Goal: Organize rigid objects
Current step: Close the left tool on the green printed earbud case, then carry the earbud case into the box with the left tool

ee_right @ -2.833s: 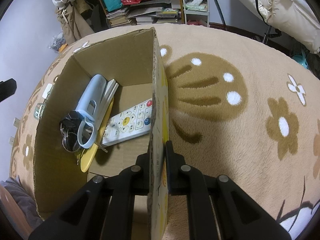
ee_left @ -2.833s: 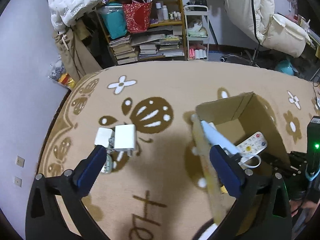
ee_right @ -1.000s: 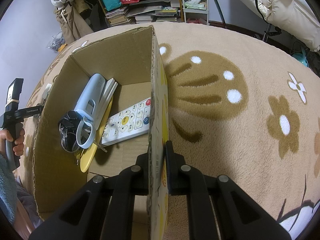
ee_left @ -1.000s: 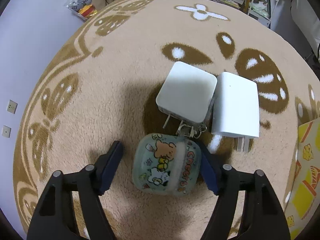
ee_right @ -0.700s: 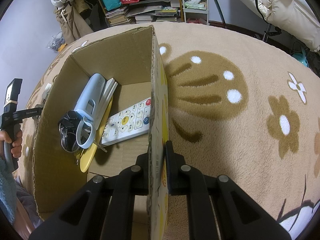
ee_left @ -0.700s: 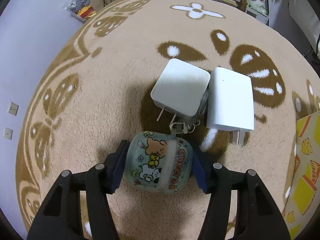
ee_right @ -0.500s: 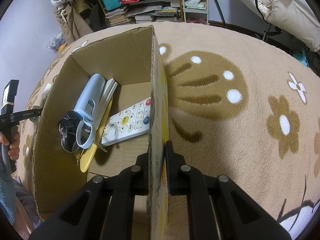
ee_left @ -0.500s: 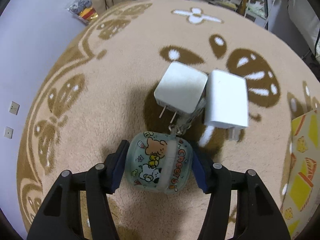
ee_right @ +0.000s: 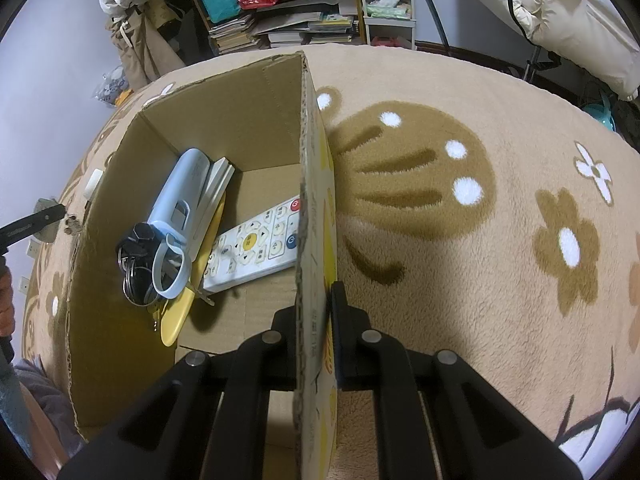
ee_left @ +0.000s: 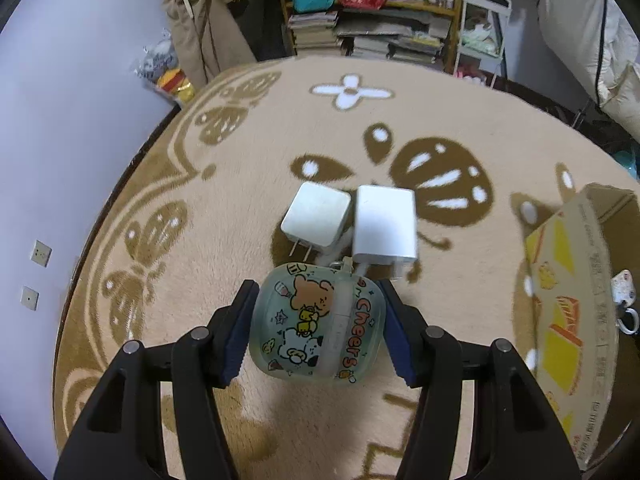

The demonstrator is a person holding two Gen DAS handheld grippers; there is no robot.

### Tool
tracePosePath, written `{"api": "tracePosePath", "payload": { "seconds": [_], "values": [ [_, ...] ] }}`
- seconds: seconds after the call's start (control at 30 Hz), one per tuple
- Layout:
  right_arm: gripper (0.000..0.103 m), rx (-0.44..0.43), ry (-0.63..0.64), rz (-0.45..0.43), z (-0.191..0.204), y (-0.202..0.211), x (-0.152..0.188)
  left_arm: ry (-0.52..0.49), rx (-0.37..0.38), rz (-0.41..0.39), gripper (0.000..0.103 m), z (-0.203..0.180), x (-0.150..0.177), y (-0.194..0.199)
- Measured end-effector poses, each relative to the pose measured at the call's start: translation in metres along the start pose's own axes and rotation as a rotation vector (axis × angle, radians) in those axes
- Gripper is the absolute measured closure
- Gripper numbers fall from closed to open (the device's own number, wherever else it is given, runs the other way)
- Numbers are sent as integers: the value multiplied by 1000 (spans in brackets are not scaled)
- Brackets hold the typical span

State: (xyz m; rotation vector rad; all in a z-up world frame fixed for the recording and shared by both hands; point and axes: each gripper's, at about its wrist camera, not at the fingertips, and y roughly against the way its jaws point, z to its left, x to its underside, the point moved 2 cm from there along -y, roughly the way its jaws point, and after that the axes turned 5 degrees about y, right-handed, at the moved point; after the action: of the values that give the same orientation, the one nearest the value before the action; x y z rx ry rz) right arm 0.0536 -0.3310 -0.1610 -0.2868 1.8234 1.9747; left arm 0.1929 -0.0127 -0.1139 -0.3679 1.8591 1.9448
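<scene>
Case gripped, box wall clamped.
The case (ee_left: 318,326) is held between the left gripper (ee_left: 316,334) pads above the rug (ee_left: 248,152), near two chargers (ee_left: 352,224); the box (ee_right: 224,120) wall is pinched by the right gripper (ee_right: 316,322).

The earbud case (ee_left: 318,326) is translucent pale green, printed with a brown bear, a white dog and orange "Cheers" lettering. Two chargers (ee_left: 316,220) (ee_left: 385,224) are plain white. The rug (ee_left: 240,152) is beige with brown butterflies and white flowers. The cardboard box (ee_right: 240,120) is tan inside — yellow-patterned outside — holding a pale blue bottle (ee_right: 180,196) and a white remote (ee_right: 256,244).
</scene>
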Motion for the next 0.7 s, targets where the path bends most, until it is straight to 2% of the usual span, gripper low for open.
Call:
{"api": "tracePosePath", "payload": {
  "seconds": [0.37,0.7],
  "values": [
    [92,-1,0,1,0,0,0,-105,66,-156,45,-56,-10,70],
    [92,0,1,0,0,0,0,-185,154,-186,45,-116,2,105]
  ]
}}
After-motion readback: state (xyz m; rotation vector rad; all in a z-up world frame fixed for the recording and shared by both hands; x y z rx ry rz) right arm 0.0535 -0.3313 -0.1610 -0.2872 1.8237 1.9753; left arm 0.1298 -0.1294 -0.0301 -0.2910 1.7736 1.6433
